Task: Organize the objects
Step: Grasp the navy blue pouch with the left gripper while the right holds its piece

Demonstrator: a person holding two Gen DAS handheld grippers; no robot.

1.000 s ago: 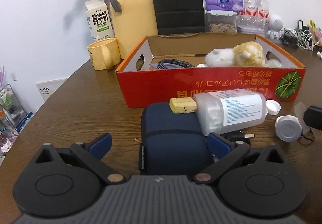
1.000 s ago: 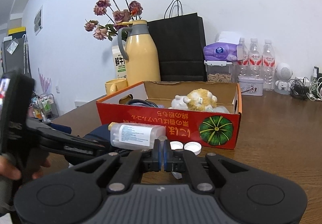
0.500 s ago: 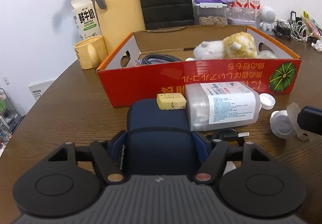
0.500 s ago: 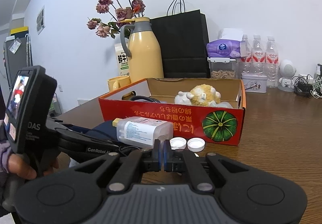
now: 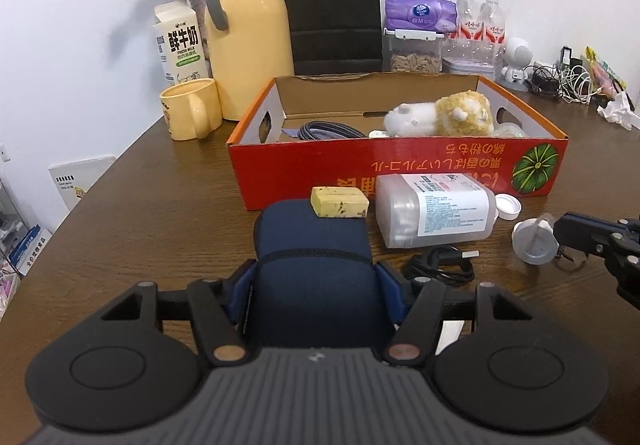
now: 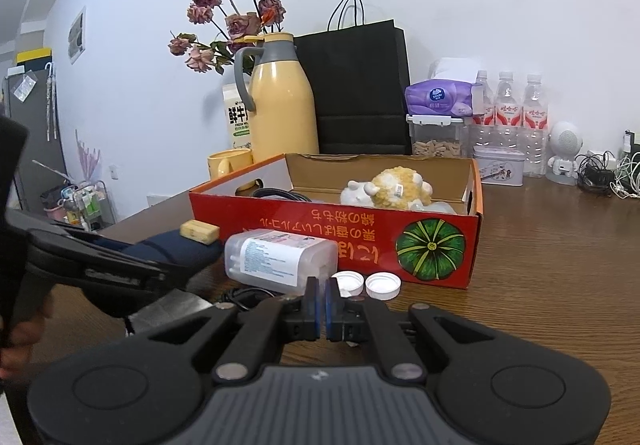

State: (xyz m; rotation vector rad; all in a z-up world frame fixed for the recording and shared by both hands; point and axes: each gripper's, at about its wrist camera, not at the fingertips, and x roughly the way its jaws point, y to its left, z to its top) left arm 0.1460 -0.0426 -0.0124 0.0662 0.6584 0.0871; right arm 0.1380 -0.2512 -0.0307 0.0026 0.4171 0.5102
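My left gripper [image 5: 314,277] is shut on a dark blue zip case [image 5: 312,245] and holds it above the wooden table; the case also shows in the right wrist view [image 6: 172,249]. A yellow sponge block [image 5: 339,202] rests on the case's far end. A clear plastic bottle [image 5: 434,209] with a white label lies on its side in front of the red cardboard box [image 5: 400,169]. My right gripper [image 6: 322,295] is shut, low over the table near two white caps [image 6: 366,283]; whether it grips the small grey lid piece [image 5: 534,241] is unclear.
The box holds a plush toy [image 5: 440,115] and a grey hose [image 5: 328,129]. A black USB cable [image 5: 440,265] lies by the bottle. A yellow mug [image 5: 192,109], yellow thermos [image 5: 248,29], milk carton [image 5: 178,41], black bag [image 5: 332,1] and water bottles [image 5: 480,25] stand behind.
My left gripper closed on the blue case and lifted it slightly. The right gripper stayed shut and shifted a little.
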